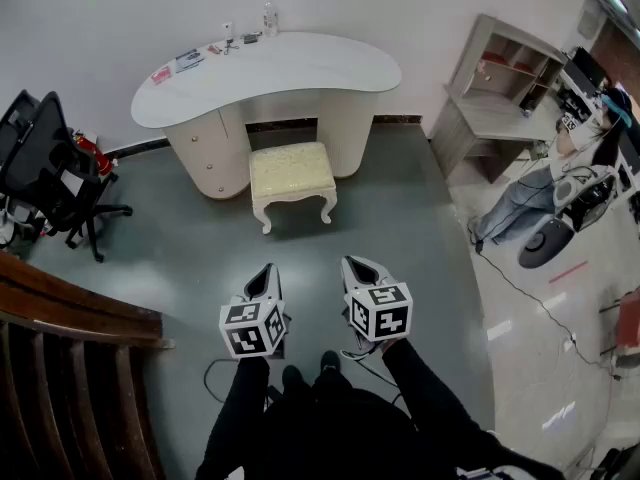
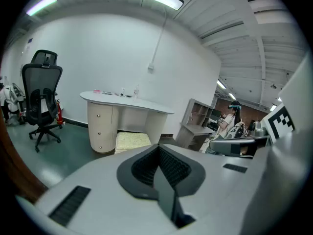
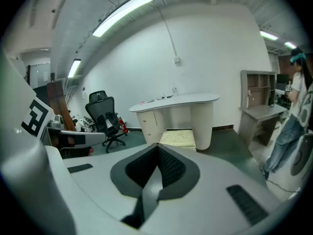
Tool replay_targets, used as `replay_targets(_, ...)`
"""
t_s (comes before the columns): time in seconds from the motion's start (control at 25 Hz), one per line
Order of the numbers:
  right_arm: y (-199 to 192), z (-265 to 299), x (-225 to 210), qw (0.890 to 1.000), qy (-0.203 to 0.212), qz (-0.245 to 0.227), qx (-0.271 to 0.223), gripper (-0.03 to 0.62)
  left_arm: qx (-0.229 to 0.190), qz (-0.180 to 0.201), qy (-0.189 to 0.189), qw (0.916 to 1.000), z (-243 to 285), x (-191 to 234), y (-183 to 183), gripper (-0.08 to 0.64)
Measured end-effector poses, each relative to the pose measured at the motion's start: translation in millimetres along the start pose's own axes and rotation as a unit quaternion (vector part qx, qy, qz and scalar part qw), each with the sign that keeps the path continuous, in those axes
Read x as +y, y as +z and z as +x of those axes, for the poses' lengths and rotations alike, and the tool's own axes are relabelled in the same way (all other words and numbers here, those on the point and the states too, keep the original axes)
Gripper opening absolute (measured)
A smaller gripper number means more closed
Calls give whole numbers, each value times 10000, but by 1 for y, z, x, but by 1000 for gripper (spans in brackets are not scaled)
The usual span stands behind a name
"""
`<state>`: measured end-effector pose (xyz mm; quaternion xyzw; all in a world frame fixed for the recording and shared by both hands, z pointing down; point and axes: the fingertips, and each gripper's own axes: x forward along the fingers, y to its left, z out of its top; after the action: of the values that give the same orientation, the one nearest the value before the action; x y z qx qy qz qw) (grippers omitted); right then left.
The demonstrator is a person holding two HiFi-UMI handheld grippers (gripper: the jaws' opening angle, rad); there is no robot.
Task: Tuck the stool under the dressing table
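A cream cushioned stool (image 1: 291, 177) with curved white legs stands on the green floor, partly out in front of the white kidney-shaped dressing table (image 1: 270, 70). The stool (image 2: 132, 140) also shows beyond the left gripper's jaws, and in the right gripper view the stool (image 3: 178, 137) sits before the table (image 3: 176, 102). My left gripper (image 1: 264, 280) and right gripper (image 1: 358, 269) hover side by side about a stool's length short of it. Both are shut with nothing held.
A black office chair (image 1: 50, 168) stands at the left. A dark wooden railing (image 1: 70, 318) fills the lower left. A grey shelf desk (image 1: 500, 98) and a seated person (image 1: 540, 193) are at the right, with a cable (image 1: 520, 288) across the floor.
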<state>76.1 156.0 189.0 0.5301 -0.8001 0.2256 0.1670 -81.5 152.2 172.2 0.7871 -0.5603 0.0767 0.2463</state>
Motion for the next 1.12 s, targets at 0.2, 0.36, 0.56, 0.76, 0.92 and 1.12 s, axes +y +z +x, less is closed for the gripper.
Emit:
replay_targets(0.2, -5, -1, -11, 10000, -11, -36, 73, 3, 33, -11, 93, 10000, 3, -1, -5, 8)
replay_targets(0.36, -7, 0, -23, 9999, -70, -80, 127, 3, 42, -30, 150, 9999, 7, -2, -5, 8)
replay_targets(0.56, -10, -4, -36, 9996, -89, -221, 132, 3, 43, -10, 308, 9995, 10, -3, -7, 8)
replay_targets(0.76, -7, -8, -51, 9984, -289, -471, 105, 3, 3, 99, 486, 9988, 14, -1, -2, 8)
replay_targets(0.92, -7, -13, -62, 9986, -366, -379, 76, 3, -11, 108, 586, 9982, 13, 2, -1, 8)
replay_targets(1.12, -4, -9, -77, 9983, -525, -243, 114, 5, 49, 120, 701, 9975, 19, 11, 1, 8)
